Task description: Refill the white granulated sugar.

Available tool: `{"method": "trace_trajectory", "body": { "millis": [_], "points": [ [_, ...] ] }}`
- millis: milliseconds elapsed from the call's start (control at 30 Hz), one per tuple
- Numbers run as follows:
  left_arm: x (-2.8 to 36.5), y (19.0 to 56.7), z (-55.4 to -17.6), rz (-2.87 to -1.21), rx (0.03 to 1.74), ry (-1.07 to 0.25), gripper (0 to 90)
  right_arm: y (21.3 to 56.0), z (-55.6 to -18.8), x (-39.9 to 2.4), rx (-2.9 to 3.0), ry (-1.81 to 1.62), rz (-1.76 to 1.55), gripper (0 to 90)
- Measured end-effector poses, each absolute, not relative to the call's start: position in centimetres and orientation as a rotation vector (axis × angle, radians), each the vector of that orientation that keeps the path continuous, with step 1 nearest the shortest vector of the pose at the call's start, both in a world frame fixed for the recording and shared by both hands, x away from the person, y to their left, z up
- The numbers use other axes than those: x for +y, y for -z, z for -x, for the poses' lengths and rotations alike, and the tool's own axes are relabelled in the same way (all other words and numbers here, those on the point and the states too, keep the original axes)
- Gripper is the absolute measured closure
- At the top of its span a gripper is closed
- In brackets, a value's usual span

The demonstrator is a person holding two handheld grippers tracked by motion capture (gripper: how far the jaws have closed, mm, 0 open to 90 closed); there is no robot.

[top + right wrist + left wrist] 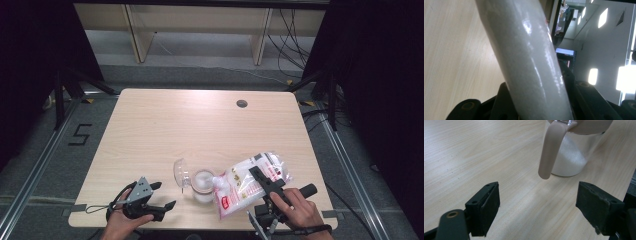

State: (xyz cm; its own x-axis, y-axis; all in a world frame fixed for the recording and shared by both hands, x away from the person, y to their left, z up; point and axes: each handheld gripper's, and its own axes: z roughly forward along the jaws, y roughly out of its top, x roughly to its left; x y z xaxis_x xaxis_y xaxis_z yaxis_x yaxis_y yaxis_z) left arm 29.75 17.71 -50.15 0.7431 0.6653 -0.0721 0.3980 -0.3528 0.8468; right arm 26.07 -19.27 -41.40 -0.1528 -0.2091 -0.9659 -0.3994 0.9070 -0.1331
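**Bag tipped at jar mouth, left gripper idle**

Light wood table [200, 130] sits on a grey floor with dark curtains at both sides and a pale frame behind; a small round grommet hole [242, 103] lies near the far edge.

Clear jar [203, 186]: upright near the front edge, about centre. It holds white granules, piled as a slope in the left gripper view. Its hinged clear lid [180, 173] stands open on the jar's left side. A pale pinkish strap [552, 150] hangs down from the jar's rim in the left gripper view, its end free above the table.

Bag [250, 182]: clear plastic with white contents and red printing, lying tilted just right of the jar. Its lower left corner touches or overhangs the jar mouth; I cannot tell which.

Right gripper [265, 184]: held by the right hand [295, 207], jaws clamped on the bag across its middle. In the right gripper view the bag [529, 62] bulges as a glossy white roll up between the two black jaws.

Left gripper [161, 196]: held by the left hand [122, 222] at the front left of the table, near the jar but apart from it. Jaws stand wide apart with bare table between them; they point towards the jar [574, 152].
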Motion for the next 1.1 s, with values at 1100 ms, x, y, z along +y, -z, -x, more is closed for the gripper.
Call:
{"method": "trace_trajectory", "body": {
  "millis": [1100],
  "points": [
    [17.7,50.1,-29.7,-1.993,0.808,-0.351,18.9,41.3,-26.4,-18.3,1.744,-0.190,0.450,69.3]
  ]
}}
